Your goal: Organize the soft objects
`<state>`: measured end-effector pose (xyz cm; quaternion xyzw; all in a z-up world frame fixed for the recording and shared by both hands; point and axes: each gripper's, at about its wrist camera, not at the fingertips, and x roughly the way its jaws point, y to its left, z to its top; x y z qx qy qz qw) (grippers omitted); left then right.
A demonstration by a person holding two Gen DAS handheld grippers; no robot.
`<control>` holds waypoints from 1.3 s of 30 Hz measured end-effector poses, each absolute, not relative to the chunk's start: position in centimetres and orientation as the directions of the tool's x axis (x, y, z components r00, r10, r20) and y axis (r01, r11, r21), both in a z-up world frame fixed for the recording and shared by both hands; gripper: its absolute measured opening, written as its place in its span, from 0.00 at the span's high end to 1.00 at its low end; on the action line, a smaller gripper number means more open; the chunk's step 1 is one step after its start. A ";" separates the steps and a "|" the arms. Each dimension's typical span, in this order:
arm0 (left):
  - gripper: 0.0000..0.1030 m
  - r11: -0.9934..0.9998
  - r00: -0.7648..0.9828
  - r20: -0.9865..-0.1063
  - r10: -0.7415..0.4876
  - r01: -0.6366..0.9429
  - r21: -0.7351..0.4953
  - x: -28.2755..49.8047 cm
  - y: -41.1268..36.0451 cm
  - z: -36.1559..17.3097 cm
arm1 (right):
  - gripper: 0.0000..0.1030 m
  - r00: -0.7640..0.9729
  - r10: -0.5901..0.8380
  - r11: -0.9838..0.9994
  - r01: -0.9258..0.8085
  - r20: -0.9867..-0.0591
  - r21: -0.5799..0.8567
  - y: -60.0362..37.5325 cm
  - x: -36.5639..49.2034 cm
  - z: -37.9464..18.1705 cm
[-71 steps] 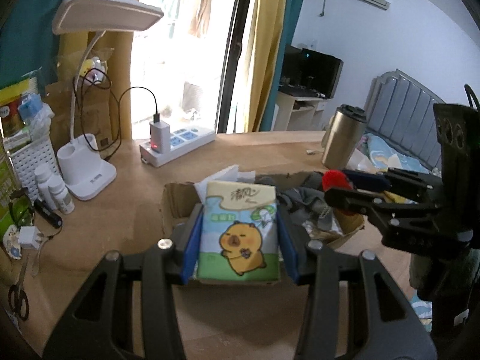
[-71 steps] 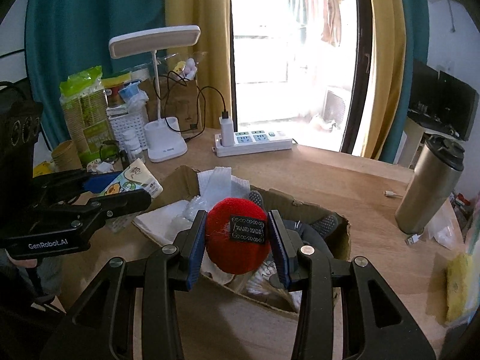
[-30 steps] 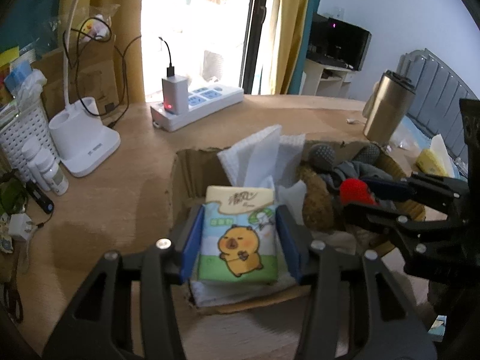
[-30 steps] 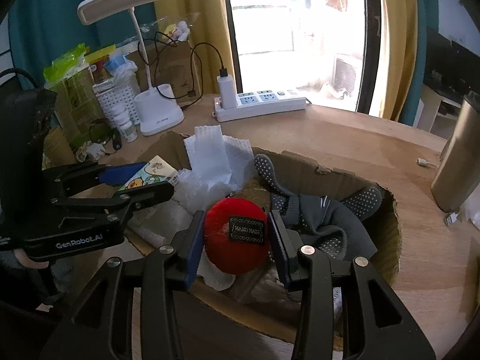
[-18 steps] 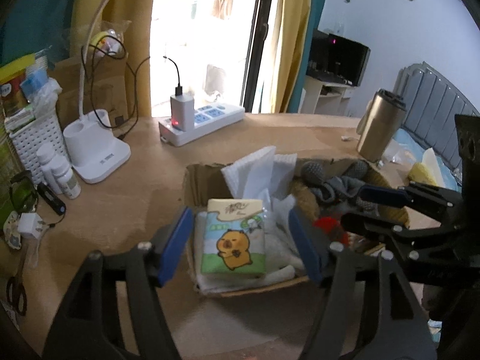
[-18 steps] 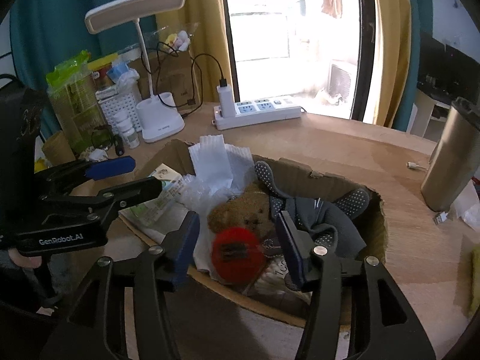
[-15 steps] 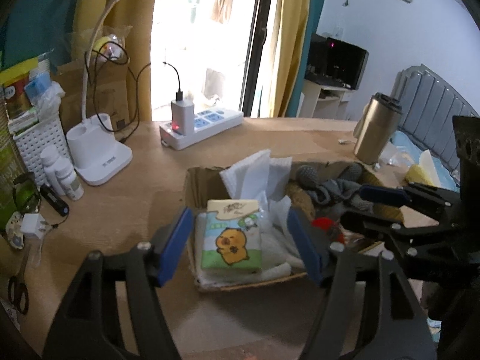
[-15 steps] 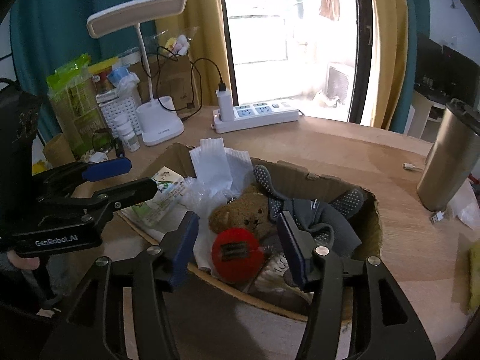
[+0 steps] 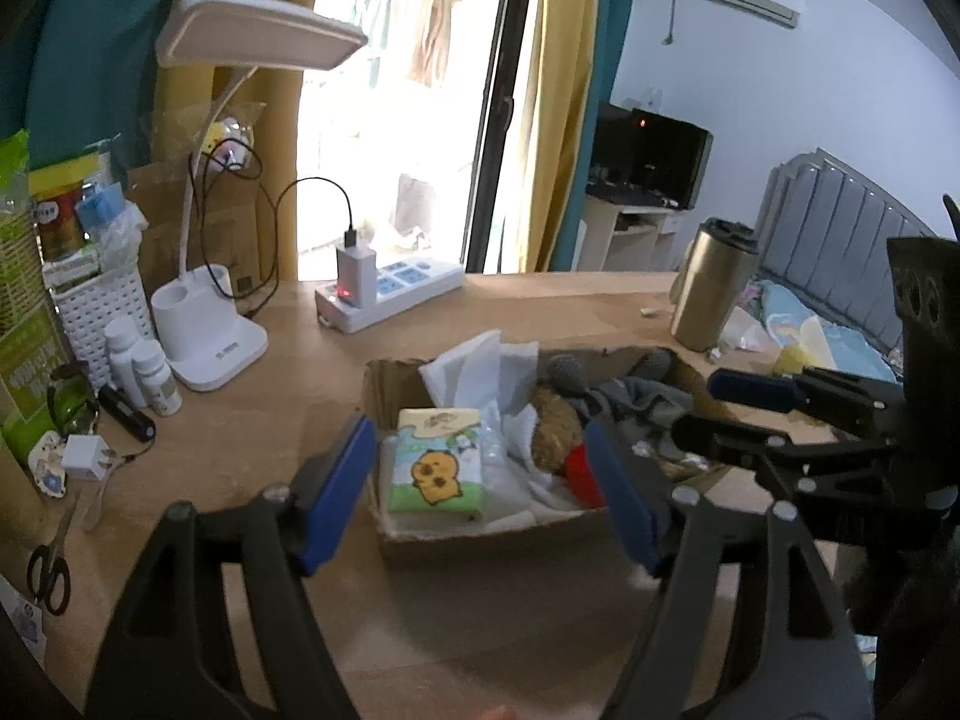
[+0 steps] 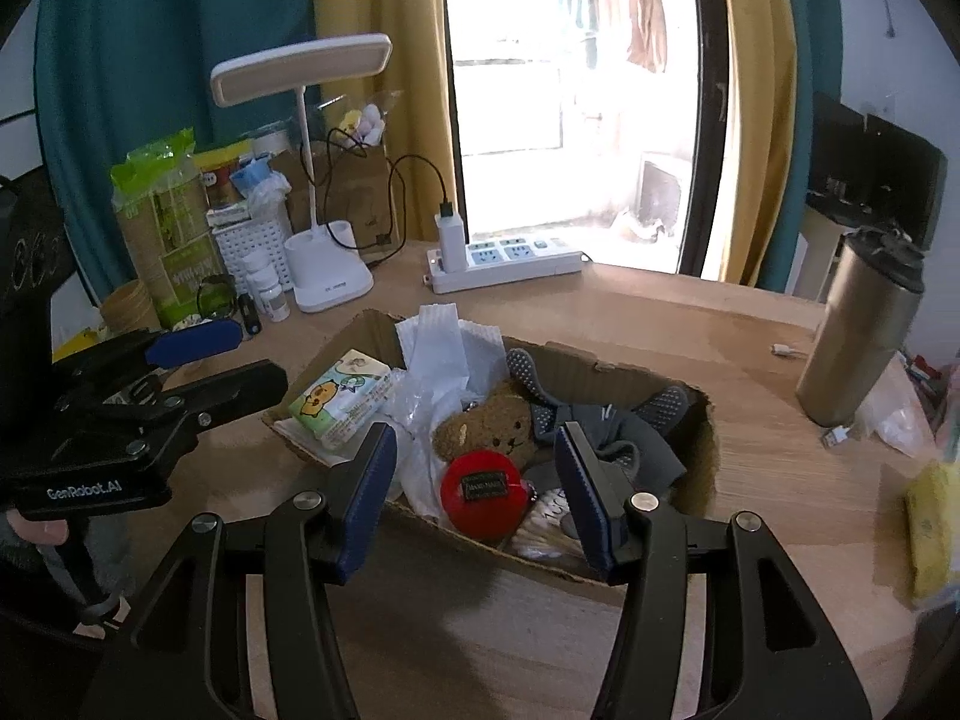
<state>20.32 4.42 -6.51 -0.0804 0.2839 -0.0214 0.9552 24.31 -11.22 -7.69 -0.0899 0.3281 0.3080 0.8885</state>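
Right wrist: round red plush, boxed.

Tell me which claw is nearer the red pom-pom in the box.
Right. The right claw frames the red pom-pom; the left claw is over the tissue pack beside it.

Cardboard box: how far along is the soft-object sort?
Done: the tissue pack, red plush ball, teddy bear and grey socks all lie in the cardboard box. In hand: nothing; the left gripper and right gripper are open, jaws just widened, clear of both items. Left: possibly the yellow item at the table edge, too blurred to identify.
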 end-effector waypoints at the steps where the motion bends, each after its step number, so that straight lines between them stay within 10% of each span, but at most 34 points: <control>1: 0.27 0.986 0.840 -0.536 -0.090 -0.001 -0.167 20.1 4.3 -6.4 | 0.44 0.600 0.485 0.796 -0.604 -0.636 0.039 -11.3 24.1 -7.6; 13: 0.05 0.986 0.871 -0.477 -0.120 0.047 -0.162 16.2 3.1 -4.4 | 0.34 0.673 0.460 0.830 -0.558 -0.578 0.012 -13.0 20.8 -5.4; 39: 0.01 0.995 0.942 -0.323 -0.089 0.072 -0.062 6.7 -1.4 -0.1 | 0.27 0.805 0.411 0.885 -0.465 -0.429 -0.024 -17.7 10.6 -1.7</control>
